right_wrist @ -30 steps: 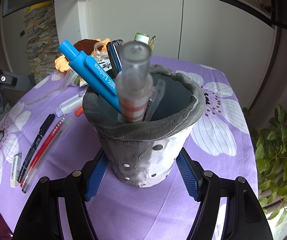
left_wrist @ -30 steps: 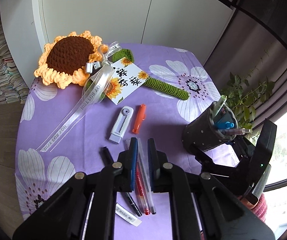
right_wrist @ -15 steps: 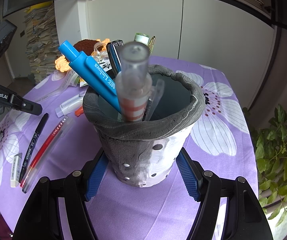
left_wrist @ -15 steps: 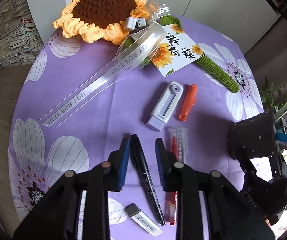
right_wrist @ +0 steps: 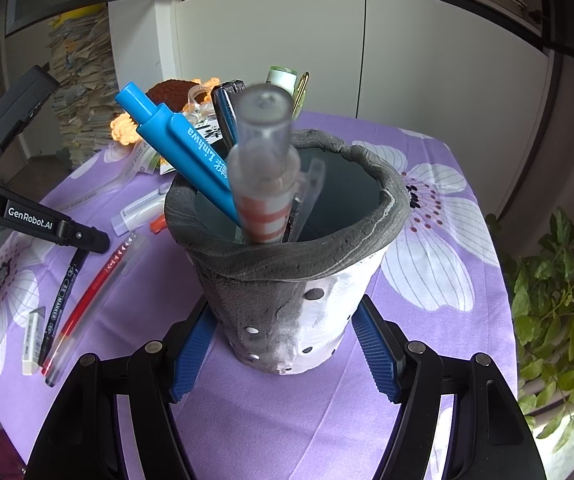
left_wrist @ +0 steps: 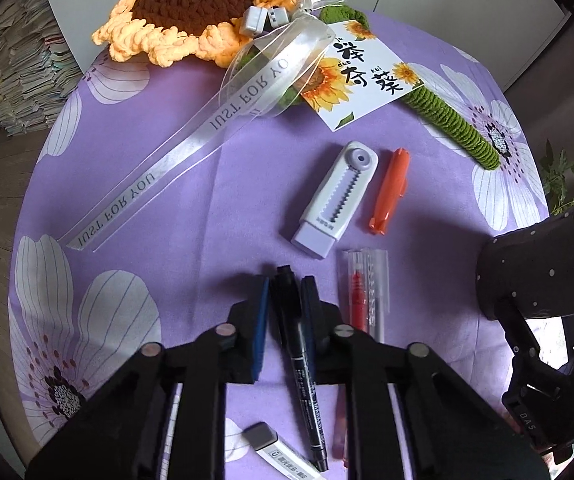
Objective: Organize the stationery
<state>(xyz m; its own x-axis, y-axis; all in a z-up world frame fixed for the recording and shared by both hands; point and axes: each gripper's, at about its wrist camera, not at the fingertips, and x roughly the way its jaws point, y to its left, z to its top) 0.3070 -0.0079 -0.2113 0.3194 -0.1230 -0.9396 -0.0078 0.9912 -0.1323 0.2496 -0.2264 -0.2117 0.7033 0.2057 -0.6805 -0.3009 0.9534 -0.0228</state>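
A black marker (left_wrist: pixel 302 364) lies on the purple flowered cloth; it also shows in the right wrist view (right_wrist: pixel 61 302). My left gripper (left_wrist: pixel 285 290) is low over it, open a little, one finger on each side of the marker's cap end. A red gel pen (left_wrist: pixel 357 300) and a clear pen (left_wrist: pixel 377 292) lie just right of it. My right gripper (right_wrist: pixel 283 354) is shut on the grey pen cup (right_wrist: pixel 291 280), which holds a blue pen (right_wrist: pixel 179 148) and several other pens. The cup stands at the table's right (left_wrist: pixel 535 268).
A white correction tape (left_wrist: pixel 337 200) and an orange cap (left_wrist: pixel 391 190) lie beyond the pens. A small eraser (left_wrist: pixel 283 452) lies near the front edge. A crochet sunflower (left_wrist: pixel 191 4) with ribbon and card lies at the back. A plant (right_wrist: pixel 559 300) stands right of the table.
My left gripper has moved left from the red and clear pens to the black marker, come down closer to the cloth, and narrowed around it. The right gripper and cup have not moved.
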